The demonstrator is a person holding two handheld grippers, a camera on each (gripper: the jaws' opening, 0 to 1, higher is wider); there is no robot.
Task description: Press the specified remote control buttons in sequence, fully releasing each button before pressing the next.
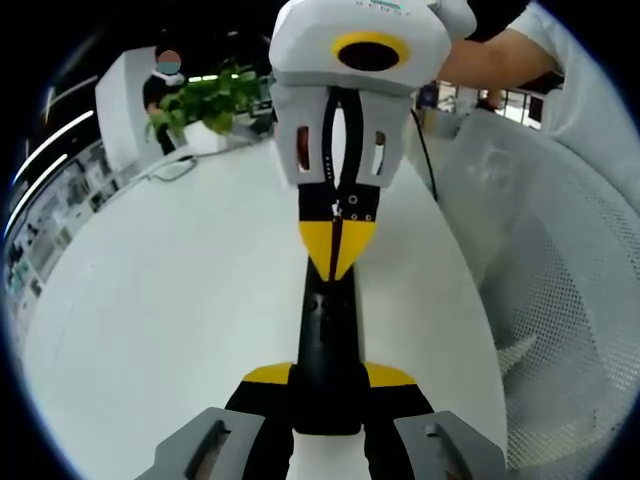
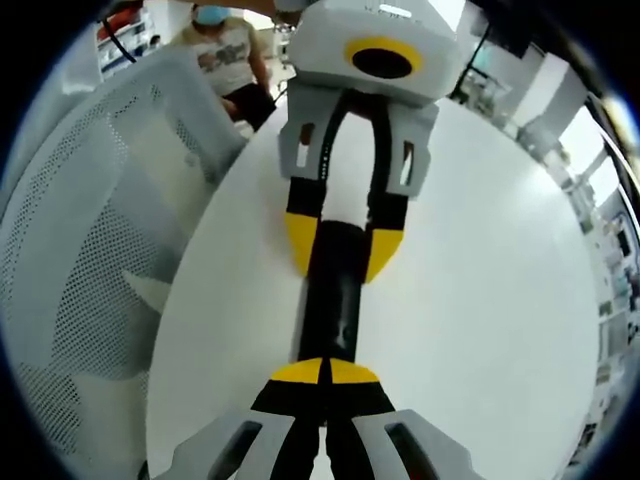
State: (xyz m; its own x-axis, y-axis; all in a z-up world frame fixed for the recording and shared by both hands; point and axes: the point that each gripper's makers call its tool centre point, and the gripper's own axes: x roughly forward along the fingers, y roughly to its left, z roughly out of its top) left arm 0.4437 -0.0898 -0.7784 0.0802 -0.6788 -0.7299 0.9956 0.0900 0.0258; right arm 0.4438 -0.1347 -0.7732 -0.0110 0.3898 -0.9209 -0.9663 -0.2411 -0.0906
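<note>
White bench (image 1: 150, 330), broad and bare around the work; its curved edge runs close along the mesh chair (image 1: 560, 330) side, so that side is tight. The far side is wide open toward a potted plant (image 1: 215, 100) and shelving well off. A person sits beyond the chair in the right gripper view.

Remote control (image 1: 328, 350), black and slim, lies lengthwise on the bench between the two tools, well inside the edge.

Left tool (image 1: 328, 400): yellow tips straddle the remote's near end, jaws parted and gripping its sides, holding it steady.

Right tool (image 2: 325, 385): jaws brought together to a single point, resting on or just over the remote's upper face near its other end. Contact not certain; I cannot tell which button lies under it, nor whether it is pressed.

Progress, as a judgement: a press is in hand or about to be. No display shows, so presses done and left cannot be counted. Lifting straight up is unobstructed.
</note>
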